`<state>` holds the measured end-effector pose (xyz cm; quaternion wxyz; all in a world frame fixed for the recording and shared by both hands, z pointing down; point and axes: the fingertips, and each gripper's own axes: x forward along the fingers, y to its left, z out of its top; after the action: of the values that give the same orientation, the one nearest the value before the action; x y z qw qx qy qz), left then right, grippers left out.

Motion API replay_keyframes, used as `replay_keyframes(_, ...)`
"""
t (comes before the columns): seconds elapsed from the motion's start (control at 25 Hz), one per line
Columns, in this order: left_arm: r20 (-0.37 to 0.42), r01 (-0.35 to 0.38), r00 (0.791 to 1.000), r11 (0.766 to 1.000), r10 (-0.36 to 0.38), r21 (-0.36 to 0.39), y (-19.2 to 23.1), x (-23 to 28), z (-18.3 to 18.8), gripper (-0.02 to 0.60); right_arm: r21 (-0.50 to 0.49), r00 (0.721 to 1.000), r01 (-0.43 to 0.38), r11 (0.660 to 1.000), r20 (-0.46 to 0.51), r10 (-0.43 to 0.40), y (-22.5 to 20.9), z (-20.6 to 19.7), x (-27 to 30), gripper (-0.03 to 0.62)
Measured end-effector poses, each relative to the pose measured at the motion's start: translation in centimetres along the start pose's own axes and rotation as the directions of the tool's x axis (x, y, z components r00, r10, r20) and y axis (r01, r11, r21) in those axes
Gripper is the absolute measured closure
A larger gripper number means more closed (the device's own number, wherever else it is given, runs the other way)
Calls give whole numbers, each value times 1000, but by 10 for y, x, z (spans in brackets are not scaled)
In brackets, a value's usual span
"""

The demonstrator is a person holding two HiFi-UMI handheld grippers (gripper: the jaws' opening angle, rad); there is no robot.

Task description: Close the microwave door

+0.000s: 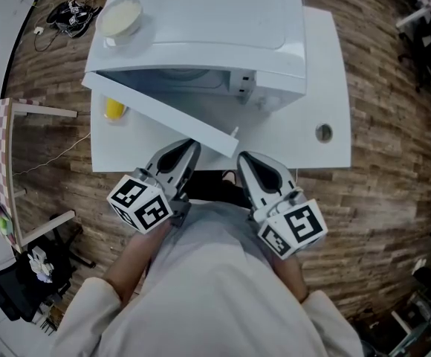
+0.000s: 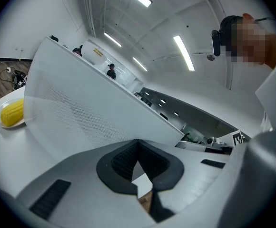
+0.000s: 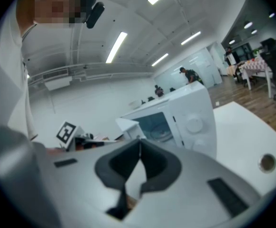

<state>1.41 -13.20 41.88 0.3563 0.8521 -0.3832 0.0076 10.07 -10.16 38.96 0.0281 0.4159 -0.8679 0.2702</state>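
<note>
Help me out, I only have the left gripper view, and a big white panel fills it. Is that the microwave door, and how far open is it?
Observer: Yes. The head view shows the door partly open, hinged at the left, with its free edge toward the grippers.
Operator: Where's my right claw?
Observer: The right gripper is just right of that free edge, its claw shut and empty.
Operator: Can you see inside?
Observer: The right gripper view shows the turntable in the open cavity.

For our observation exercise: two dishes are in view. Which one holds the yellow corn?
The plate on the table beside the microwave, behind its open door. The bowl atop the microwave looks pale cream inside.
</note>
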Motion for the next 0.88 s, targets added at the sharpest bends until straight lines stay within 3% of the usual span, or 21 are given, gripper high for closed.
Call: replay_keyframes(0.88, -4, 30, 1000, 1000, -30, 6, 0, 22, 18, 569, 11, 1000, 5, 1000, 2, -5, -9, 9, 17, 571)
